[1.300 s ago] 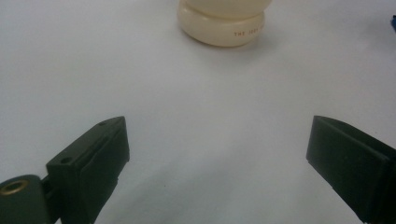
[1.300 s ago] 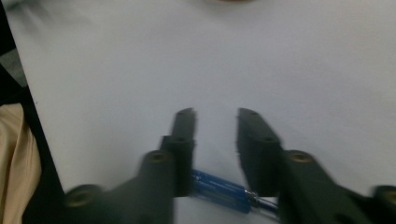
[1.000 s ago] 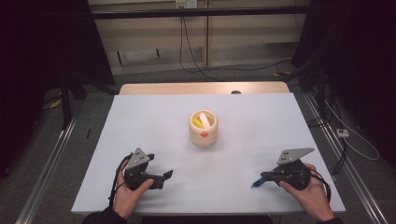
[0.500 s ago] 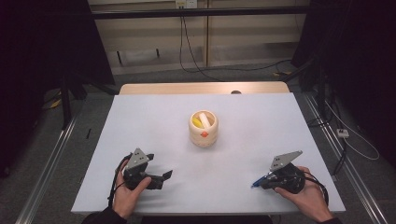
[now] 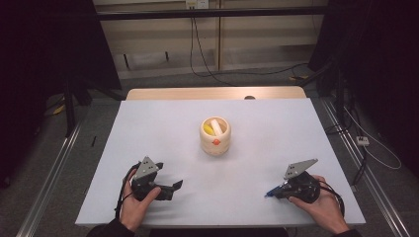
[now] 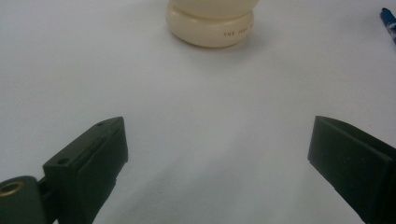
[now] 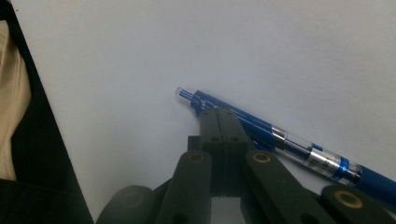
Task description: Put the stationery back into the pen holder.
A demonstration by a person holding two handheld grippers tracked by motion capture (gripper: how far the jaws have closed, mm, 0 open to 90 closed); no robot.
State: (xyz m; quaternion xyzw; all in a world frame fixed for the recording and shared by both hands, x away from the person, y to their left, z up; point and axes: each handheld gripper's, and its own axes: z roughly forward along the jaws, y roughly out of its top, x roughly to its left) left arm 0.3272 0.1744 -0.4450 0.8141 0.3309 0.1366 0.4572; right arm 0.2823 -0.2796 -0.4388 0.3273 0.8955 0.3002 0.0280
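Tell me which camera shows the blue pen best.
The right gripper view: the blue pen lies close up on the white table, its barrel running behind the right gripper, whose jaws are shut. The high view shows a blue speck, the left gripper view just its tip.

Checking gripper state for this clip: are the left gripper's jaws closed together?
No. In the left gripper view the left gripper has its jaws standing wide apart over the bare white table.

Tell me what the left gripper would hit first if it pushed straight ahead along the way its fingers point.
Probably the cream pot. The left gripper has open fingers with bare white table between them, and the pot stands just left of centre ahead. Depth is hard to judge, but nothing lies in between.
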